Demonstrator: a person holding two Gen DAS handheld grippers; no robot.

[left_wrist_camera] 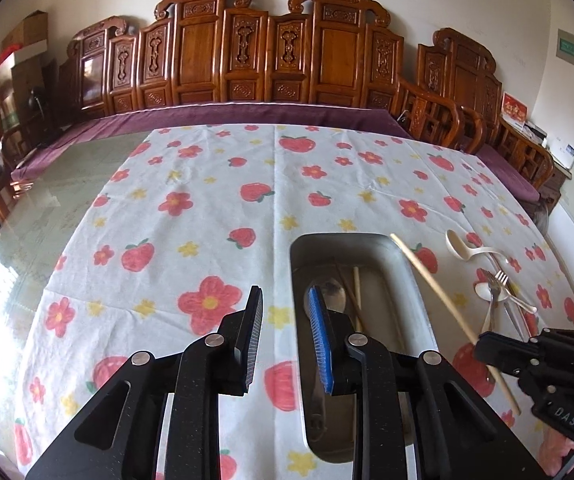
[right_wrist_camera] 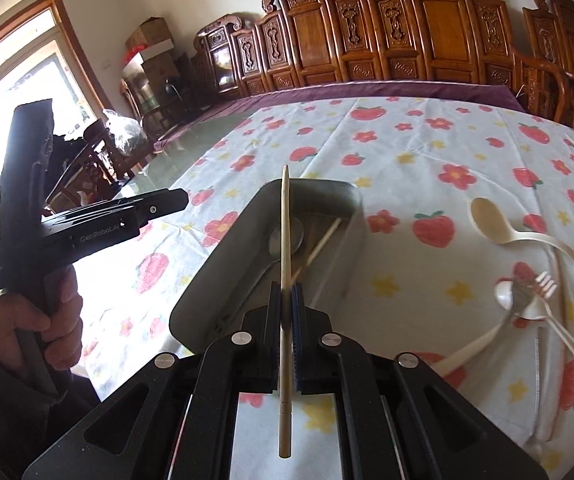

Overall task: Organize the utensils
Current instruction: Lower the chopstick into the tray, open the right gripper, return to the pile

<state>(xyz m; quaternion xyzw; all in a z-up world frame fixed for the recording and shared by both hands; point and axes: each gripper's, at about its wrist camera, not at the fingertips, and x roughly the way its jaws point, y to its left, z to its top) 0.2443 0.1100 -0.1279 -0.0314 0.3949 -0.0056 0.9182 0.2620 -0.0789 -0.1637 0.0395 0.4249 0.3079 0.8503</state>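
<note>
My right claw [right_wrist_camera: 286, 312] is clamped on a chopstick [right_wrist_camera: 286, 240] above the metal tray [right_wrist_camera: 223, 256], left claw [left_wrist_camera: 287, 320] narrowly parted w/ nothing between, spoons and fork [right_wrist_camera: 527, 300] loose on the surface [right_wrist_camera: 407, 152].

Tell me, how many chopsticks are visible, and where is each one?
2. One chopstick is clamped in the right gripper, above the metal tray. The other lies inside that tray. More could be hidden in the utensil pile.
</note>
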